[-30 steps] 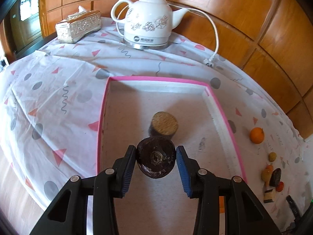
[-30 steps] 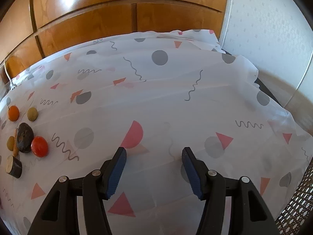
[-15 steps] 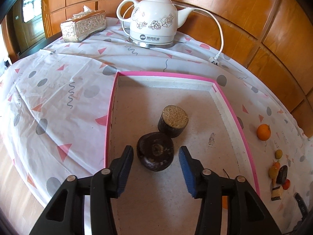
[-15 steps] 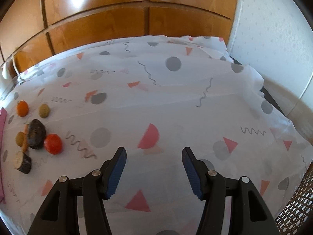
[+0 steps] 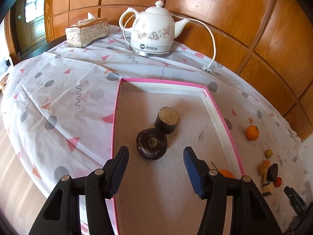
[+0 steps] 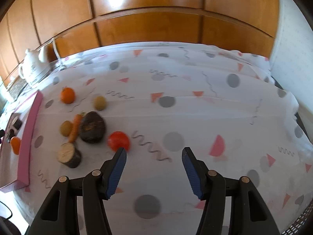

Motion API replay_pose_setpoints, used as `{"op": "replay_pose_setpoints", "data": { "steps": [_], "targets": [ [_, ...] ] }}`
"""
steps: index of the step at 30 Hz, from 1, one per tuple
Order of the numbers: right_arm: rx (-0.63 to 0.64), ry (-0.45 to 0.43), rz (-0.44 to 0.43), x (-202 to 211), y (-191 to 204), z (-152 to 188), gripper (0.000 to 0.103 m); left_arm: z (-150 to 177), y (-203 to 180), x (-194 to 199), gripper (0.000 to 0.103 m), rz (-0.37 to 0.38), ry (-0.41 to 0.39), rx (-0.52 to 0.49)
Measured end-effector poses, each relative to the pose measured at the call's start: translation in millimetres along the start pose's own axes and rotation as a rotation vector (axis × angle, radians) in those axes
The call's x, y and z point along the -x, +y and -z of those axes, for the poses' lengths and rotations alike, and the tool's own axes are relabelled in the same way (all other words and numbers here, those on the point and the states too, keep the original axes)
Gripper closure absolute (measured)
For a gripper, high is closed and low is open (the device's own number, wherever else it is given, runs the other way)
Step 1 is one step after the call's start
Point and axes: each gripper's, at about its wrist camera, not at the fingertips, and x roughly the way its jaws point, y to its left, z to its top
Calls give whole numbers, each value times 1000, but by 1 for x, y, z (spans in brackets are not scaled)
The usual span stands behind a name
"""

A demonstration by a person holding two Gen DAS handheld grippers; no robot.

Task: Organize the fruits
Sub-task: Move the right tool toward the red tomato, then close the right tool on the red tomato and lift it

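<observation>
A dark round fruit (image 5: 151,144) lies in the pink-rimmed tray (image 5: 115,117), touching a dark cut piece with a tan top (image 5: 167,119). My left gripper (image 5: 155,169) hovers just behind the dark fruit; its jaws are opening and nothing is between them. An orange fruit (image 5: 226,173) peeks from behind its right finger. On the cloth lie an orange (image 6: 67,95), a red tomato (image 6: 118,141), a big dark fruit (image 6: 92,126), a carrot (image 6: 75,127), two yellowish fruits (image 6: 99,103) and a cut piece (image 6: 68,155). My right gripper (image 6: 153,169) is open and empty, right of the tomato.
A white electric kettle (image 5: 152,34) with its cord and plug (image 5: 207,68) stands behind the tray, a silver tissue box (image 5: 87,32) to its left. Wooden panels back the table. The patterned cloth hangs over the table's edges.
The left jaws have let go of the dark round fruit and drawn back from it. The right gripper has swung left, bringing the fruits and the tray's rim closer into view.
</observation>
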Motion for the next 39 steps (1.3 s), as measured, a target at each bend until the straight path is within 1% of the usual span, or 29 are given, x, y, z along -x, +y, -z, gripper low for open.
{"op": "replay_pose_setpoints", "data": {
  "steps": [7,17,19,20,21,22,23,24,26,30,35,39],
  "targets": [
    [40,19,-32,-4,15,-2,43,10,6,13,42,3,-9,17],
    [94,50,-56,-23,32,-8,43,22,17,32,42,-13,-26,43],
    [109,60,-58,-27,36,-8,43,24,20,36,39,-18,-35,48],
    [122,67,-61,-31,38,-9,45,25,21,39,39,-21,-41,51],
    [130,73,-62,-32,40,-8,51,26,22,41,38,-22,-44,53],
    [142,84,-63,-35,42,-8,54,26,23,42,38,-23,-46,54],
    [155,93,-62,-38,44,-7,63,28,24,44,38,-24,-48,55],
    [164,94,-61,-38,45,-6,69,29,25,45,38,-25,-48,56],
    [175,84,-65,-37,47,-6,75,32,27,46,38,-26,-46,62],
    [170,82,-71,-33,45,-4,75,36,29,46,38,-26,-42,73],
    [152,61,-79,-19,40,-2,75,38,32,48,33,-30,-52,89],
    [157,56,-85,-12,40,-2,75,38,35,48,32,-27,-49,99]
  ]
}}
